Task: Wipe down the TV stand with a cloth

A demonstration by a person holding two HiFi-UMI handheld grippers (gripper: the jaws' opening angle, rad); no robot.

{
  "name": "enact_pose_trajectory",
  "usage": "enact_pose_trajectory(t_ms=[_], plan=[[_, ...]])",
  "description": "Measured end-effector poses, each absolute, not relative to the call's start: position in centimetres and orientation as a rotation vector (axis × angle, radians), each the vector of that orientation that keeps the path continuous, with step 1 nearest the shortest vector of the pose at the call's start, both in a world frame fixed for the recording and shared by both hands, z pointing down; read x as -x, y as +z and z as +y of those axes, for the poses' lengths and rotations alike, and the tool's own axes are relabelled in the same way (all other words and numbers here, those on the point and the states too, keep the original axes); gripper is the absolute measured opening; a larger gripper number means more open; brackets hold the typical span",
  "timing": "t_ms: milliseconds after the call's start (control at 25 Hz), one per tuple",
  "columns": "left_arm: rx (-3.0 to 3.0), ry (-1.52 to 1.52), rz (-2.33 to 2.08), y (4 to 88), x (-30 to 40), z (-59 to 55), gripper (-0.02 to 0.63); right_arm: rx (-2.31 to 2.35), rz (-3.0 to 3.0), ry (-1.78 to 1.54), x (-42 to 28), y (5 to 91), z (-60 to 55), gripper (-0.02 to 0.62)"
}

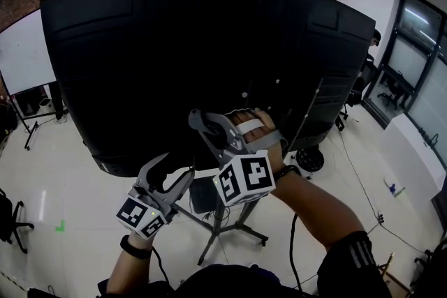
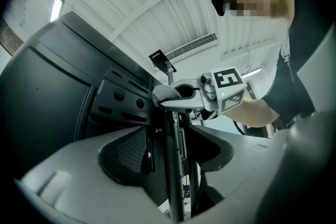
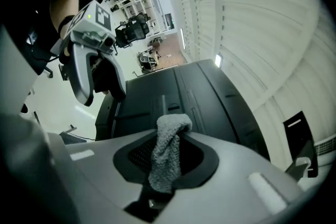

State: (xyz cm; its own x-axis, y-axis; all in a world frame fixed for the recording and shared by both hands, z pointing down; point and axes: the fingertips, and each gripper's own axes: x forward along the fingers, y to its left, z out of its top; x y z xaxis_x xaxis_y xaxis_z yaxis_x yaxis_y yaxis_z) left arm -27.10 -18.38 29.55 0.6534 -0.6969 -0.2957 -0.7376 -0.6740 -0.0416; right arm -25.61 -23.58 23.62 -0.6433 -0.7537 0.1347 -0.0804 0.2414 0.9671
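Observation:
A big black TV shows its back and stands on a grey stand with splayed legs. My right gripper is shut on a small grey cloth, and the cloth is pressed against the lower back of the TV, above the stand's pole. In the right gripper view the cloth hangs folded between the jaws of that gripper. My left gripper is lower and to the left, open and holding nothing. In the left gripper view the stand's pole rises beyond the gap, up to the right gripper.
A second black panel on a wheeled base stands close behind on the right. A whiteboard is at the far left and an office chair at the lower left. Cables trail over the pale floor.

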Motion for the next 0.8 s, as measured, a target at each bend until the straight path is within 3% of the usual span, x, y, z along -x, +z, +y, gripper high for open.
enact_pose_trajectory(t_ms=[520, 800], plan=[[2.677, 0.366, 1.157, 26.5, 22.9, -18.2, 0.275, -0.692, -2.362, -1.043, 17.0, 12.6, -26.0, 0.064], [2.658, 0.370, 1.094, 24.0, 18.8, -17.9, 0.275, -0.515, -2.491, -0.736, 18.3, 12.2, -29.3, 0.064]])
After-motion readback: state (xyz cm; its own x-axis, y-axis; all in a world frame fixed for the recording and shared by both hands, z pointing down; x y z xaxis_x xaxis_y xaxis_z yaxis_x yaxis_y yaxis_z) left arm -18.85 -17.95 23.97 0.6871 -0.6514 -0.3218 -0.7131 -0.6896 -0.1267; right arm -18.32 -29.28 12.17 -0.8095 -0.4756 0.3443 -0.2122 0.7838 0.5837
